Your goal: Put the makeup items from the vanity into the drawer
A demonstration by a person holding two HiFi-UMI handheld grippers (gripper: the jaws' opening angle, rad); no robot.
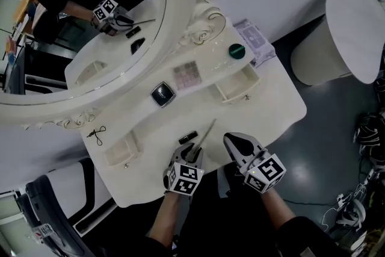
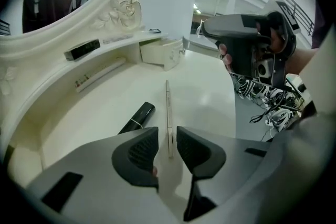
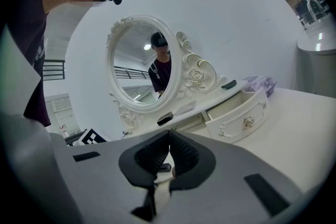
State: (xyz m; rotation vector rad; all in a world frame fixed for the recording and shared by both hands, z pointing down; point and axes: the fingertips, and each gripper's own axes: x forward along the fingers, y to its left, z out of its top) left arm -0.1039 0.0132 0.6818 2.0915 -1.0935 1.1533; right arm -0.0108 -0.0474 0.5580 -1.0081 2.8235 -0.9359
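Near the front edge of the table (image 1: 278,106), a thin stick (image 2: 168,107) is seen between the fingers (image 2: 140,150) of the left gripper (image 1: 192,152), with its near end just inside the gap. Neither pad is seen to press on it: the fingers are parted, and a sliver of pale surface shows on either side. The stick's long axis is lined up with the gap and runs away from the gripper, toward the open drawer (image 1: 238,86) right of the mirror. A black tube (image 2: 137,117) lies just beside it, on the left. The right gripper (image 3: 169,136) is clenched on nothing, off to the right. The left is judged the better placed, and little more than a closing seems called for.
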